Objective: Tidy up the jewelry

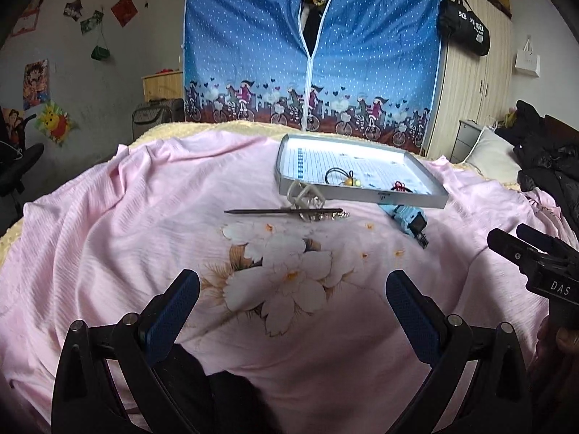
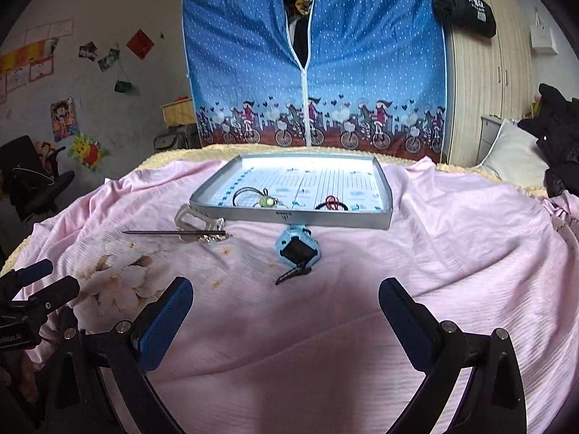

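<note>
A shallow silver tray (image 1: 416,200) (image 2: 325,218) lies on the pink bedsheet. Inside it rest a black cord with a yellow charm (image 1: 349,180) (image 2: 266,200) and a red and black hair tie (image 1: 400,186) (image 2: 331,203). In front of the tray lie a dark hair stick (image 1: 267,211) (image 2: 159,232), a clear hair claw (image 1: 302,195) (image 2: 191,218) and a light blue watch (image 1: 409,218) (image 2: 296,247). My left gripper (image 1: 293,296) is open over the flower print, well short of them. My right gripper (image 2: 286,305) is open, nearest the watch. Both are empty.
A blue zip-front fabric wardrobe (image 1: 311,47) (image 2: 311,54) stands beyond the bed. A wooden wardrobe (image 2: 485,72) and dark clothes (image 2: 557,133) with a pillow are at the right. An office chair (image 2: 32,181) sits at the left. The right gripper (image 1: 535,264) shows in the left view.
</note>
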A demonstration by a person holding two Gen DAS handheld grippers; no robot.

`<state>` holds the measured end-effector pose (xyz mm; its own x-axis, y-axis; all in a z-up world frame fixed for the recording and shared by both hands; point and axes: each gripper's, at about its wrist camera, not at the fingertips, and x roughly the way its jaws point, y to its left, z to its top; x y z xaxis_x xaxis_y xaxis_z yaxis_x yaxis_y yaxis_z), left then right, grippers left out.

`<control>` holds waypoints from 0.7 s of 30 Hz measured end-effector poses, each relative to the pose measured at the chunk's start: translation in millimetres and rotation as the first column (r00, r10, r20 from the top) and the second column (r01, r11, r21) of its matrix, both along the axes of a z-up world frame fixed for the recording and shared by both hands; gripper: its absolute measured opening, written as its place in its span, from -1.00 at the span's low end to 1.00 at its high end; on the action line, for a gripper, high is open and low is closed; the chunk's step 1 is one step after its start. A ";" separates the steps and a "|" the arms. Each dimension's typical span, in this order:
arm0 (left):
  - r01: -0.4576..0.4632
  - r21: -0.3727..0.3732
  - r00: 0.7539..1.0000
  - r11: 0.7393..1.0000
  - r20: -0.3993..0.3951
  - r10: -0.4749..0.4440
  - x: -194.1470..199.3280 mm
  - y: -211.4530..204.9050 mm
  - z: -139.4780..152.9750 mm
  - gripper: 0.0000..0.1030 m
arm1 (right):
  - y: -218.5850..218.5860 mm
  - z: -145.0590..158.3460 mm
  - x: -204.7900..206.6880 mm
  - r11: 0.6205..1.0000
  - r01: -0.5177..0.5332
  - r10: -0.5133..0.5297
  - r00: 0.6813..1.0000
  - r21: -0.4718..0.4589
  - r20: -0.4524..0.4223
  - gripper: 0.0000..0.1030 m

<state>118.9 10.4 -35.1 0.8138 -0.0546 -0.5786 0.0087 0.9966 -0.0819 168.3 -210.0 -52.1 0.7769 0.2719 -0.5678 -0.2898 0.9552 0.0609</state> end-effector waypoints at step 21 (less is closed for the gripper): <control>0.142 0.032 0.986 0.989 -0.097 -0.138 96.8 5.4 -4.9 0.96 | 9.8 -40.2 43.0 0.997 -0.044 0.029 0.975 -0.063 -0.221 1.00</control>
<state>215.7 15.8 -40.0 0.7414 -0.1401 -0.6563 0.1423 0.9885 -0.0503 211.2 -200.2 -92.2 0.6212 0.2529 -0.7418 -0.3107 0.9484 0.0632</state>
